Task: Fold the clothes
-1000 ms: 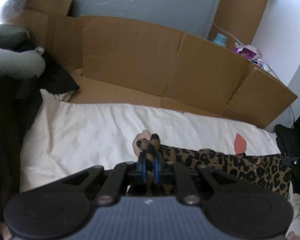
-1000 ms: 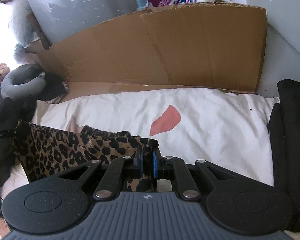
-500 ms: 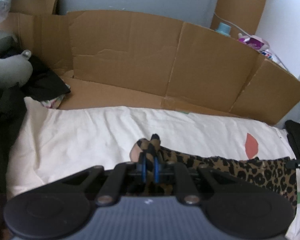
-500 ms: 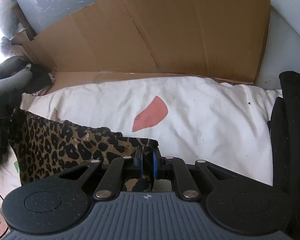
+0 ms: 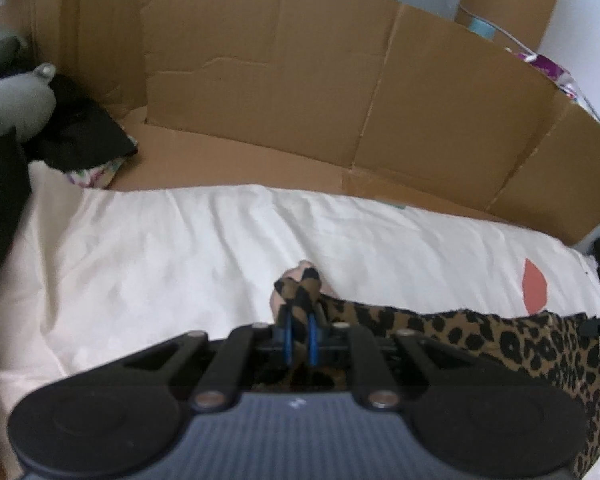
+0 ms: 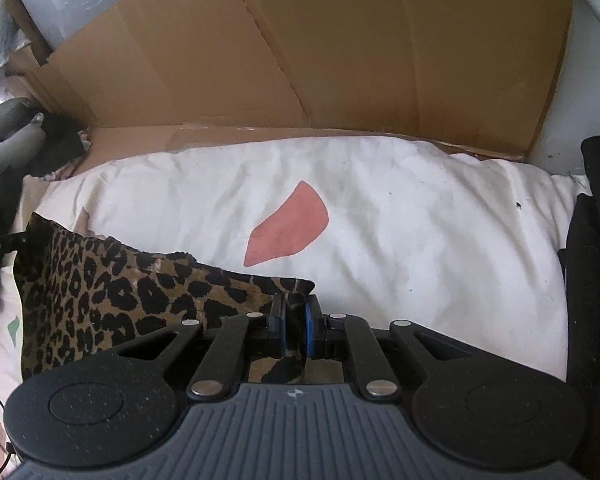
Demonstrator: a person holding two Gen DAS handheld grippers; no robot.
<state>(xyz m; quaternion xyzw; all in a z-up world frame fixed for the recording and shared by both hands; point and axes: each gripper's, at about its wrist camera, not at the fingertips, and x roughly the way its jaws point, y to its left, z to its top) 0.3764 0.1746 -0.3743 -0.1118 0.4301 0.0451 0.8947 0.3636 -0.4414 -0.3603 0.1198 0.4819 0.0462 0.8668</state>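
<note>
My left claw [image 5: 299,334] and right claw [image 6: 295,326] each pinch the leopard cloth [image 6: 112,280] above the white sheet [image 6: 420,220]; I should keep its edge tight and level.

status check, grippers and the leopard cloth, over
Left hand-held gripper shut on leopard cloth. Right hand-held gripper shut on it too. Cloth stretched between them above white bedding. Nothing blocking.

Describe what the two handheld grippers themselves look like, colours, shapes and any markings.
Both look alike. The left gripper and right gripper each have a dark grey ribbed body with a small white mark at its front edge, flanked by two round black discs. Black linkage bars with silver rivets run forward to two narrow black fingers with blue pads. No hands or sleeves show.
</note>
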